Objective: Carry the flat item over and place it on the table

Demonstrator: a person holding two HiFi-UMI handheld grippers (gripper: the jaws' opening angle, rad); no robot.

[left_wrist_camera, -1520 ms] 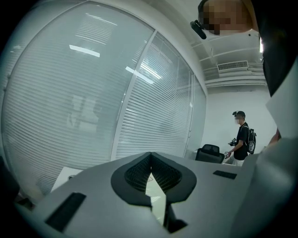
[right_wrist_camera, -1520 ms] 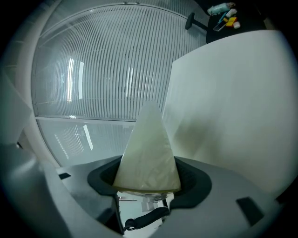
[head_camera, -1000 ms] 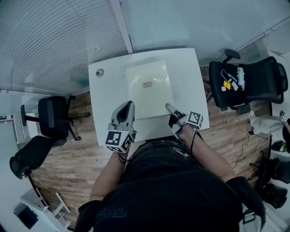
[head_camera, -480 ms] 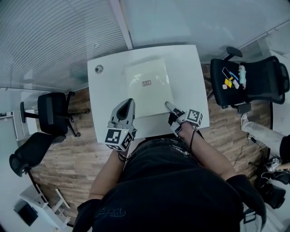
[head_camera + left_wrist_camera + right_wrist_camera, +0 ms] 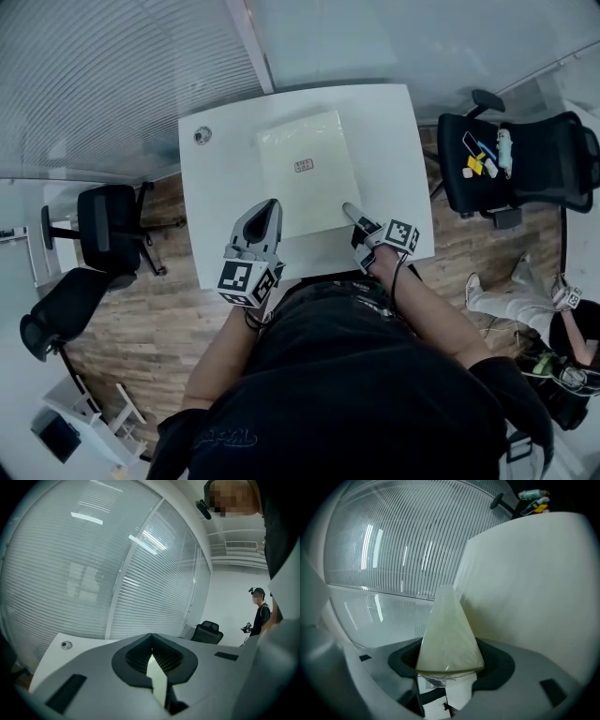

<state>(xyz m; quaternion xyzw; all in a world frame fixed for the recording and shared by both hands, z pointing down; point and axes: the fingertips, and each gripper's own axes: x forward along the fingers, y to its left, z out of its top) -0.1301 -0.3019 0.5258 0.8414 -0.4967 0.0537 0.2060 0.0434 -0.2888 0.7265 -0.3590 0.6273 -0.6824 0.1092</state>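
- right gripper point(image 5: 352, 212): jaws spread wide and clamped on the near right corner of the flat item point(image 5: 302, 183); its pale edge fills the gap between them, and its broad face runs off past the right jaw
- left gripper point(image 5: 271, 204): jaws closed tip to tip; a thin pale strip shows in the slit behind the tips, pinched or not I cannot tell
- flat item lies level over the white table point(image 5: 394, 141), stretching ahead of both pairs of jaws, near left corner by the left tips

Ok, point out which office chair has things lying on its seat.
The black chair right of the white table: small yellow, blue and white items lie on its seat. The two chairs left of the table show none.
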